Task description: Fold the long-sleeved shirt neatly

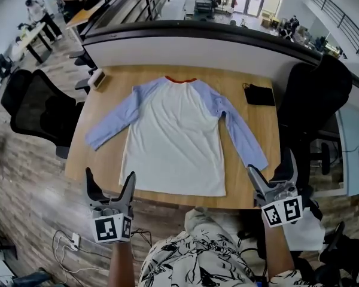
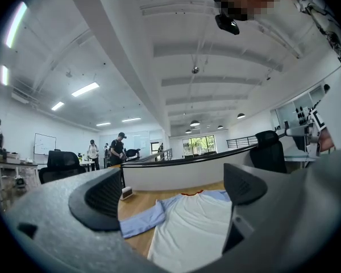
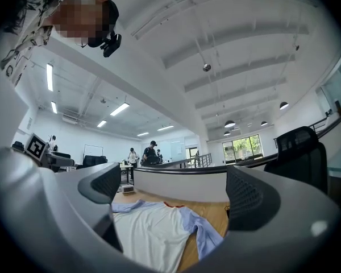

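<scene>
The long-sleeved shirt (image 1: pixel 176 136) lies spread flat on the wooden counter (image 1: pixel 110 82), with a white body, a red collar at the far edge and blue sleeves angled out to both sides. The left claw (image 1: pixel 110 181) hovers by the counter's near edge, close to the shirt's hem corner, jaws spread wide and empty. The right claw (image 1: pixel 272 169) hangs near the other cuff, likewise spread and holding nothing. A black pouch (image 1: pixel 260 94) sits far right, apart from the shirt
</scene>
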Available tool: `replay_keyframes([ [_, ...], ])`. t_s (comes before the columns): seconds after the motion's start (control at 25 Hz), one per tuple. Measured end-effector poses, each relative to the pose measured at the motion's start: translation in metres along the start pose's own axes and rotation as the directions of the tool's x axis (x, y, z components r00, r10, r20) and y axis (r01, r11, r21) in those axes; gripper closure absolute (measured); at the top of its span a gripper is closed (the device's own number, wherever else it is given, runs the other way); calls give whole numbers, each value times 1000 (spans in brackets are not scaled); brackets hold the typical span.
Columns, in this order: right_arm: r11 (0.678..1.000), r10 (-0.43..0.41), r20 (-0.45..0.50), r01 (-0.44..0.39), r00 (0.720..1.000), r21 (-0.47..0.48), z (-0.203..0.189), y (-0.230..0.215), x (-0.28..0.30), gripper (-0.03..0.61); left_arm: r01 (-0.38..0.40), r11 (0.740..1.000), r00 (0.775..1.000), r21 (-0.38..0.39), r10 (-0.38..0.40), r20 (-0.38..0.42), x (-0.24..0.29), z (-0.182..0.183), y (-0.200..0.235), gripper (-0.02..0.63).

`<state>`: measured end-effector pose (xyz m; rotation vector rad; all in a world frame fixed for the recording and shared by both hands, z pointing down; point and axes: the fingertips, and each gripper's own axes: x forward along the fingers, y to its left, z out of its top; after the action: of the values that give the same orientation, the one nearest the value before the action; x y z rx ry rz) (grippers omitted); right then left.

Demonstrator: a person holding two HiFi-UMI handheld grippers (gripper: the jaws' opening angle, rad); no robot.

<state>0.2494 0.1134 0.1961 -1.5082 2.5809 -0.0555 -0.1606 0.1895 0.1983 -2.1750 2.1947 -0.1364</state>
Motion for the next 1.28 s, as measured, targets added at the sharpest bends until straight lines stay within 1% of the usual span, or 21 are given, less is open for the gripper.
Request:
replay_keyframes([
  [0.16, 1000, -5, -12, 6, 1000, 17, -7, -29, 24, 0, 6, 1000, 1000, 3, -6, -21, 35, 1, -16, 61],
  [0.28, 999, -13, -32, 14, 999, 36, -18, -46, 37, 0, 28, 1000, 999, 3, -28, -32, 56, 0, -30, 61],
  [0.44, 998, -26, -86, 30, 996, 52, -45, -55, 46, 2, 69, 998, 995, -1, -69, -70, 79, -17, -44, 61],
  [0.6, 999, -37, -146, 42, 989, 28, -72, -61, 48, 2, 150, 989, 983, -16, -151, -101, 109, -35, -61, 61],
  [0.8, 996, -88, -231, 89, 969, -7, -107, -75, 35, 2, 247, 969, 960, -14, -246, -130, 138, -54, -87, 58],
  [0.92, 992, -122, -295, 119, 948, -29, -129, -91, 23, 2, 295, 955, 940, -35, -297, -165, 152, -71, -102, 58],
  [1.08, 992, -122, -391, 117, 912, -36, -176, -119, 14, 3, 364, 931, 911, -34, -364, -194, 170, -94, -134, 58],
  [1.16, 994, -106, -470, 93, 876, -52, -206, -130, 0, 13, 404, 914, 889, -45, -403, -216, 175, -107, -158, 58],
  [1.28, 997, -71, -603, 46, 795, -57, -256, -148, -16, 42, 456, 889, 859, -49, -454, -236, 183, -124, -193, 55],
])
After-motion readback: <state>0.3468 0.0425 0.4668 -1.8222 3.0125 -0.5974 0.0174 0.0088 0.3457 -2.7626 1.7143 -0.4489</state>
